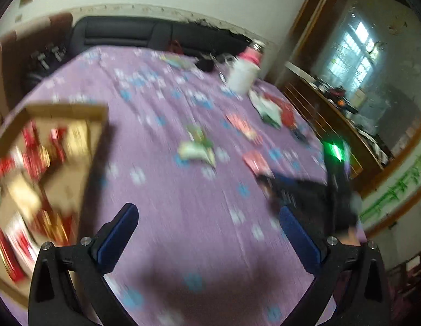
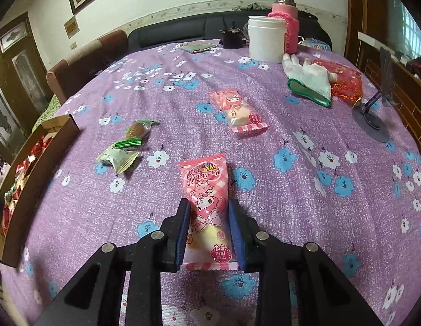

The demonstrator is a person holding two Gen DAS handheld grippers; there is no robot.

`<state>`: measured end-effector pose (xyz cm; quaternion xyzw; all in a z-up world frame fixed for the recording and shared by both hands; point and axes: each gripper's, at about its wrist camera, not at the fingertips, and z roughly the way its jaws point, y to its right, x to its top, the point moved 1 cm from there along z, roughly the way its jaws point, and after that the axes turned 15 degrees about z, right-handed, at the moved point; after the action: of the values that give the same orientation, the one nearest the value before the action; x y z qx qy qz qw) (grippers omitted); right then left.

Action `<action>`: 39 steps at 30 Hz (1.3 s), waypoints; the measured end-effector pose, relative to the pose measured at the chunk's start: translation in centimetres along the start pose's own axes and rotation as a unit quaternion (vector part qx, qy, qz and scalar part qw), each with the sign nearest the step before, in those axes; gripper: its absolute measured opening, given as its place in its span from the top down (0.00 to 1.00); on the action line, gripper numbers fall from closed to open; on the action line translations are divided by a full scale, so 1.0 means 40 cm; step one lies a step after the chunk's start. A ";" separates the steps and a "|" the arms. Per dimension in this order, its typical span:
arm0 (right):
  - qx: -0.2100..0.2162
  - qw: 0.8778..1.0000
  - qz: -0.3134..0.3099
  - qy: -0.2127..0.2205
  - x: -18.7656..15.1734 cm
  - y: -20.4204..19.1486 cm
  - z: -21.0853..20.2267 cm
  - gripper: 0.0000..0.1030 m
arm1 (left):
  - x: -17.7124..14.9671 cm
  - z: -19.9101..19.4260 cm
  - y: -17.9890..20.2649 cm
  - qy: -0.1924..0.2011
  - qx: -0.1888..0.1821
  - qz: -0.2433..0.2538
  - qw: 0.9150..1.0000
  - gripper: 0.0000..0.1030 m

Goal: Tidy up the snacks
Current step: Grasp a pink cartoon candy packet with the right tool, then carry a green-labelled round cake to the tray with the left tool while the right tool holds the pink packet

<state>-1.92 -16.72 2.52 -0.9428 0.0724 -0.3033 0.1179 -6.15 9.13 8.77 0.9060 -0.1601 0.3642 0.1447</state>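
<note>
My right gripper [image 2: 207, 206] is shut on a pink My Melody snack packet [image 2: 206, 206], its blue pads pressing both sides, low over the purple flowered tablecloth [image 2: 292, 125]. A second pink packet [image 2: 239, 111] lies farther back. Two green-wrapped snacks [image 2: 119, 156] [image 2: 138, 130] lie to the left. A cardboard box [image 2: 40, 174] holding red and gold snacks sits at the left edge. The left wrist view is blurred: my left gripper [image 1: 207, 217] is open and empty above the cloth, the box [image 1: 74, 114] to its left, the green snacks [image 1: 198, 148] ahead, and the right gripper [image 1: 305, 190] at its right.
A white tub [image 2: 266, 38] and a pink-sleeved flask [image 2: 285, 24] stand at the back. A white work glove [image 2: 309, 80] lies on a red bag [image 2: 346, 81]. A grey phone stand [image 2: 373, 119] is at the right. A dark sofa and chairs ring the table.
</note>
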 end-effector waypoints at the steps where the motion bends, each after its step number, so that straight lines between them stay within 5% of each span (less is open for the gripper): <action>1: -0.004 1.000 -0.002 0.002 -0.002 -0.003 0.000 0.71 | 0.040 0.021 -0.019 -0.001 0.006 0.003 1.000 0.00; 10: -0.005 1.000 -0.002 -0.001 -0.001 0.001 -0.001 0.71 | 0.197 0.287 -0.052 -0.065 -0.014 -0.003 0.998 0.05; 14: -0.008 1.000 -0.013 -0.003 0.001 -0.006 0.003 0.70 | 0.224 0.378 -0.019 -0.095 0.026 0.036 0.995 0.08; 18: -0.010 1.000 -0.017 -0.004 0.000 -0.008 0.003 0.70 | 0.219 0.453 0.001 -0.133 0.042 0.069 0.988 0.43; 20: -0.011 1.000 -0.020 -0.004 0.000 -0.009 0.003 0.71 | 0.206 0.485 0.003 -0.154 0.051 0.078 0.984 0.68; 29: 0.003 1.000 0.012 0.029 0.016 0.017 -0.033 0.75 | 0.190 0.370 -0.022 -0.101 0.041 0.046 0.993 0.73; 39: 0.002 0.999 0.025 0.038 0.015 0.026 -0.041 0.75 | 0.072 0.030 -0.071 0.012 -0.033 -0.047 0.998 0.73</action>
<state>-2.48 -18.15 3.87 -0.9281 0.1000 -0.3361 0.1249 -2.32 10.72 9.54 0.9027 -0.1269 0.3628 0.1931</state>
